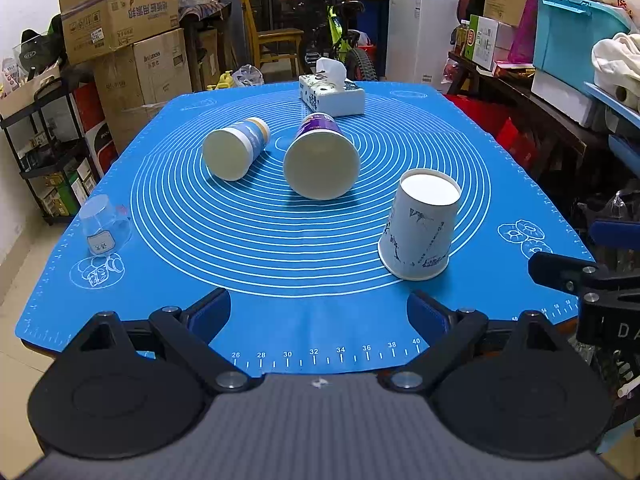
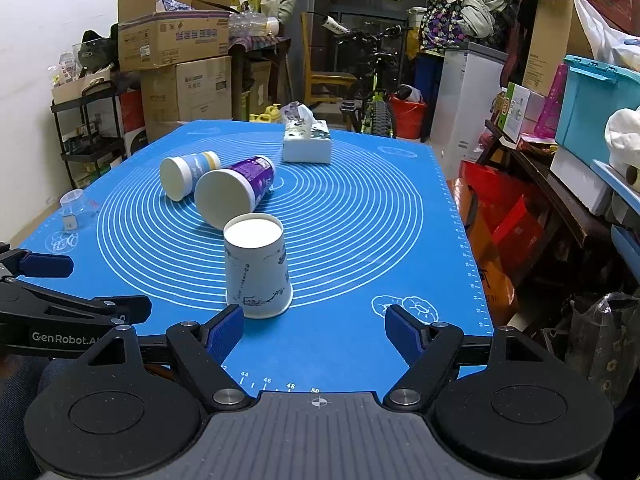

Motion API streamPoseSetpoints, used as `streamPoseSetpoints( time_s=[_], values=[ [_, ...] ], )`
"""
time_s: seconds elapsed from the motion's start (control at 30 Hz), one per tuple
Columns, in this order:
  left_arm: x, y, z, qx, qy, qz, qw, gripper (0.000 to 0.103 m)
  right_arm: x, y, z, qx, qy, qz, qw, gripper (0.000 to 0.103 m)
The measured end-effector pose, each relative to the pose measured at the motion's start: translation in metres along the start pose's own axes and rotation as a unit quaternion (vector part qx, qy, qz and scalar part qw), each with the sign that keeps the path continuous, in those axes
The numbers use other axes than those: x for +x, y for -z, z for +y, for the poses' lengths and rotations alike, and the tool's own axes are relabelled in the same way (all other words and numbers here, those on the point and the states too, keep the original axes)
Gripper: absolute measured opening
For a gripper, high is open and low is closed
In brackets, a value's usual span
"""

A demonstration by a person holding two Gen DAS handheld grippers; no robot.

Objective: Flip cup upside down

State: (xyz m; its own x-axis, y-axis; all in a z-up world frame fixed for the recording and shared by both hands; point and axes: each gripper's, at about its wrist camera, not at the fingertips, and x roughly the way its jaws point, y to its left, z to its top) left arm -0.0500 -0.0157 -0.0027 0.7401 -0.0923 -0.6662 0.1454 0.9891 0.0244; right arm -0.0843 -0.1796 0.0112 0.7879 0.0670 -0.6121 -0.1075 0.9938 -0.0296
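A white paper cup with blue ink drawings [image 1: 418,226] stands upside down, base up, at the near right of the blue mat [image 1: 280,240]; it also shows in the right wrist view [image 2: 256,266]. A purple cup [image 1: 320,160] and a blue-and-yellow cup [image 1: 236,148] lie on their sides mid-mat, mouths toward me. My left gripper [image 1: 318,312] is open and empty over the mat's near edge. My right gripper [image 2: 314,330] is open and empty, its left finger [image 2: 226,332] just in front of the white cup.
A tissue box [image 1: 332,94] sits at the mat's far side. A clear upside-down glass [image 1: 104,226] stands at the left edge. Cardboard boxes [image 1: 120,20], a bicycle [image 1: 340,40] and shelves [image 1: 560,80] surround the table.
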Motion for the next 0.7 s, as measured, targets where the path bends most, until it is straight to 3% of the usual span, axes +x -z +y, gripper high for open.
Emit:
streamPoseSetpoints(
  time_s=[0.7],
  values=[
    [-0.0014,0.0016,-0.0017,0.004,-0.001,0.002,1.0,0.094,0.0001,0.0,-0.0008,0.001,0.0,0.001,1.0,0.081]
  ],
)
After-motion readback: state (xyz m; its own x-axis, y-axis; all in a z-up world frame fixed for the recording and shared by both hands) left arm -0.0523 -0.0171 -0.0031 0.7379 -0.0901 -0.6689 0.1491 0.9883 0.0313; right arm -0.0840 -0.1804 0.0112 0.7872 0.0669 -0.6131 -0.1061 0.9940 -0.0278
